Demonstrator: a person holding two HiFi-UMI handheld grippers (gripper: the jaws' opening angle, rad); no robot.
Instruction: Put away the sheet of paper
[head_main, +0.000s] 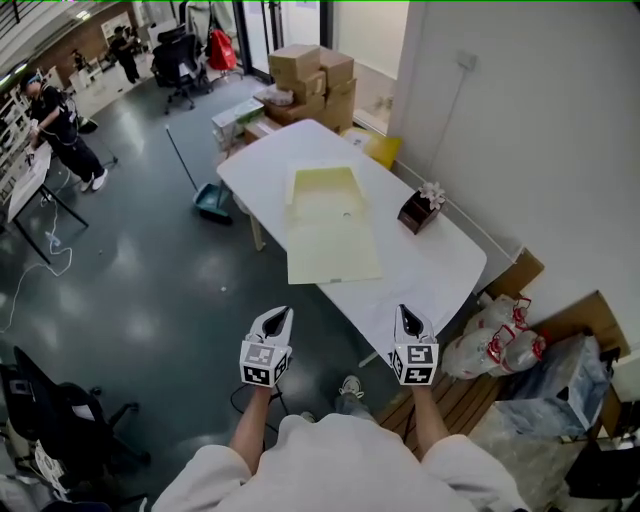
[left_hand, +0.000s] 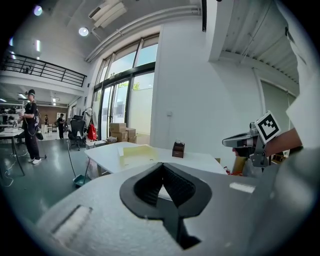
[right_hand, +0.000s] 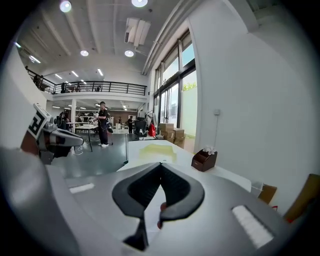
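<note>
A pale yellow sheet of paper (head_main: 333, 250) lies flat on the white table (head_main: 430, 265), reaching to the table's left edge. A pale yellow folder (head_main: 325, 188) lies just beyond it, touching or overlapping it. The paper shows far ahead in the left gripper view (left_hand: 137, 151) and in the right gripper view (right_hand: 156, 150). My left gripper (head_main: 283, 316) and right gripper (head_main: 403, 312) hover over the floor short of the table's near end, side by side. Both are shut and hold nothing. The jaws meet at the tips on the left gripper (left_hand: 161, 164) and the right gripper (right_hand: 160, 164).
A brown tissue box (head_main: 420, 210) stands at the table's right edge by the white wall. Cardboard boxes (head_main: 312, 75) are stacked past the far end. A broom with a dustpan (head_main: 210, 200) lies left of the table. Plastic bags (head_main: 495, 340) sit at the right. A person (head_main: 60, 125) stands far left.
</note>
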